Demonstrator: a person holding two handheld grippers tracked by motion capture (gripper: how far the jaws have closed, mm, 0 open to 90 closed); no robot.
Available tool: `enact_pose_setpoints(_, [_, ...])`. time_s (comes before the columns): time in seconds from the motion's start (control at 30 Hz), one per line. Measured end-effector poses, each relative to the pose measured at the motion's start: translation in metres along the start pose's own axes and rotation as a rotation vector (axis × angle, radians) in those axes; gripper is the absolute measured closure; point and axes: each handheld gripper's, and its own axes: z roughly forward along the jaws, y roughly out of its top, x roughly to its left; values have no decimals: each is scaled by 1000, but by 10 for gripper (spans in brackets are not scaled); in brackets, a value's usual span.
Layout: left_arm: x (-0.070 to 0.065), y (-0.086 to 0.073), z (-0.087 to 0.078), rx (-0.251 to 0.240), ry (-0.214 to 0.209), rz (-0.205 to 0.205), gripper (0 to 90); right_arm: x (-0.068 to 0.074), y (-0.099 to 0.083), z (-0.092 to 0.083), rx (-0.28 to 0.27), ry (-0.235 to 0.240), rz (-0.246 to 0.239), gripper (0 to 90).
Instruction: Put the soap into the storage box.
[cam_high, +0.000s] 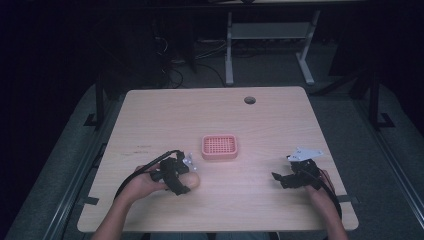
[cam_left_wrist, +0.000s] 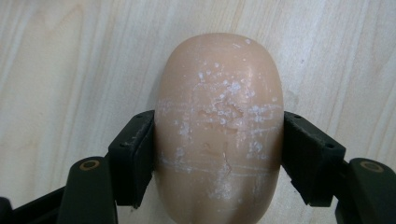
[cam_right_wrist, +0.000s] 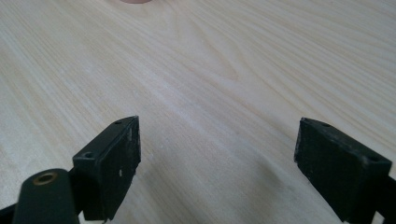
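Left tool (cam_left_wrist: 218, 154): clamping a peach-coloured soap bar (cam_left_wrist: 218, 126) by its two long sides, both pads pressing against it (white scuffs and specks are showing on its top).
Soap bar: lying flat on the wooden worktop (cam_high: 150, 125), near the front left, ahead of the person's left hand (cam_high: 142, 184).
Right tool (cam_right_wrist: 217, 158): gaping wide with nothing between its pads, hovering low over bare wood at the front right.
Soap dish (cam_high: 219, 147): pink, gridded, sitting mid-worktop, between the two tools and apart from the soap.
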Motion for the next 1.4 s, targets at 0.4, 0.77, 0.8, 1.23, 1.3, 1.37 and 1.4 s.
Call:
enact_pose_setpoints(0.4, [7, 14, -9, 7, 7, 20, 320, -1, 1, -2, -17, -3, -4, 139])
enact_pose_setpoints(0.77, [14, 26, -12, 25, 4, 30, 319, 0, 2, -2, -30, 0, 12, 139])
enact_pose_setpoints(0.8, [15, 27, -13, 31, 4, 29, 319, 0, 2, -2, -30, 0, 12, 139])
enact_pose_setpoints(1.23, [25, 37, -18, 26, 4, 27, 319, 0, 2, -2, -33, -2, 6, 139])
enact_pose_setpoints(1.3, [26, 38, -19, 24, 3, 24, 319, 0, 2, -2, -34, -3, 7, 139])
enact_pose_setpoints(1.37, [27, 39, -19, 25, 3, 28, 319, -1, 2, -2, -34, -4, 7, 139])
enact_pose_setpoints(1.4, [28, 40, -19, 28, 6, 26, 319, -1, 2, -2, -34, -4, 5, 139])
